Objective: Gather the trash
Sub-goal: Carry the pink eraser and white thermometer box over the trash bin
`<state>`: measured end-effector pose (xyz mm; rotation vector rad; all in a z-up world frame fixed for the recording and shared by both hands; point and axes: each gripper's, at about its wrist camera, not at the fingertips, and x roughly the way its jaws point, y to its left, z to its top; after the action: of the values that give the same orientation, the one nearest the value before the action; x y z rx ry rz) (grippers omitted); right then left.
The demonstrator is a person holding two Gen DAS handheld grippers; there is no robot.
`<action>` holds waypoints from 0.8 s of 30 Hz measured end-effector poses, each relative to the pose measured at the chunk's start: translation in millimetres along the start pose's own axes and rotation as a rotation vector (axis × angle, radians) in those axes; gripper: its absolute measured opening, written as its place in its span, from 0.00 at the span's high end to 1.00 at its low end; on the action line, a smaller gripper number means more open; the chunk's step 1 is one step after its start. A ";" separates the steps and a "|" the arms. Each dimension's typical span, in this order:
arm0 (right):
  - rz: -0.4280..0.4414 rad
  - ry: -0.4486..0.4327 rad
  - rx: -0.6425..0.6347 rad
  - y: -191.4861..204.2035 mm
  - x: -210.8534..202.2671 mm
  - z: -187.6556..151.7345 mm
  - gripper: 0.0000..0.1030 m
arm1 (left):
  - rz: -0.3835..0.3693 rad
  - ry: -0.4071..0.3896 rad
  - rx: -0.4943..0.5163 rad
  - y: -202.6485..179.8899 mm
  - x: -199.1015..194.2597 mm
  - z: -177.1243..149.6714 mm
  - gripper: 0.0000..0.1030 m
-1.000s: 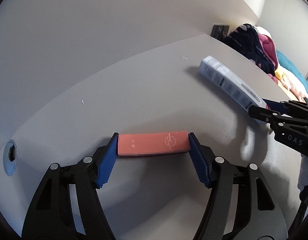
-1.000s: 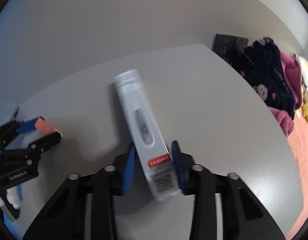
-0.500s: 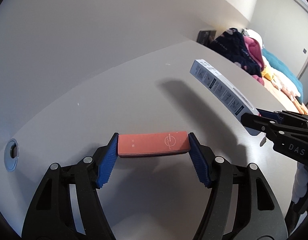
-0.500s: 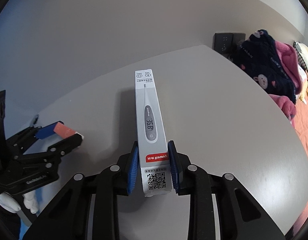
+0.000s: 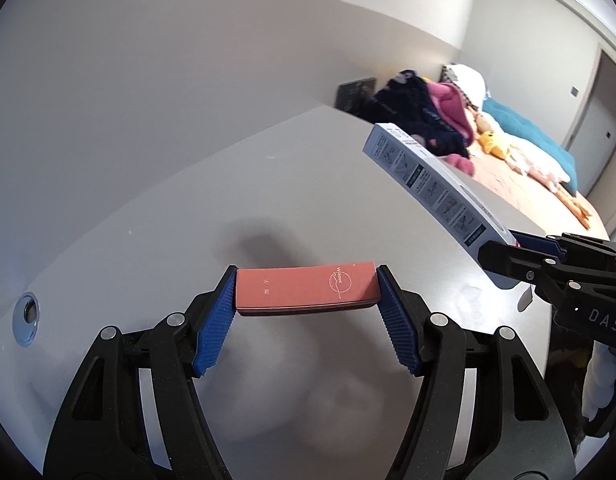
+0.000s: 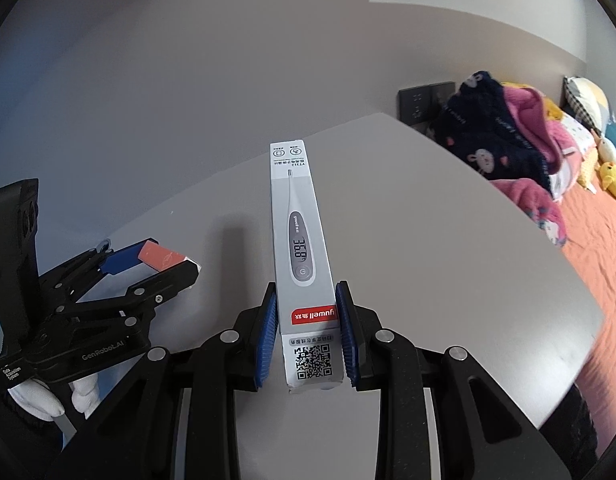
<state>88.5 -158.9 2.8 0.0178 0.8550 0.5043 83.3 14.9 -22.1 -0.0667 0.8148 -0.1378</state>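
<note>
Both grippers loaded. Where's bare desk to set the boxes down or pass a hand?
Bare desk runs from the cable grommet to the far edge. Crowded: the pile of clothes by the wall sockets, beyond the far right corner.

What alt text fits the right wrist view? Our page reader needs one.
The right gripper clamps a white thermometer box above a grey table. At left, the left gripper holds a flat red box.

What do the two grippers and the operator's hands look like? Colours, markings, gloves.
Both grippers are matte black plastic linkages with silver pivot screws and ribbed blue pads. The right gripper reads "DAS" in white; the left gripper reads "GenRoboLAI" plus a small white label. A white glove shows under it.
</note>
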 end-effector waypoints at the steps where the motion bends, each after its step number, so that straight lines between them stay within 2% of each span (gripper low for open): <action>1: -0.002 -0.008 0.007 -1.2 -6.3 -2.4 0.71 | -0.007 -0.002 0.005 -3.6 -2.0 -0.3 0.36; 8: -0.040 -0.052 0.023 -9.3 -41.5 -19.1 0.73 | -0.058 -0.025 0.064 -35.0 -14.4 0.8 0.36; 24: -0.084 -0.131 0.088 -30.8 -96.3 -47.1 0.74 | -0.106 -0.055 0.114 -72.8 -26.2 5.9 0.36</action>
<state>14.6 -236.4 34.0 0.0943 0.7457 0.3825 62.8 -53.2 9.0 -0.0064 0.7470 -0.2804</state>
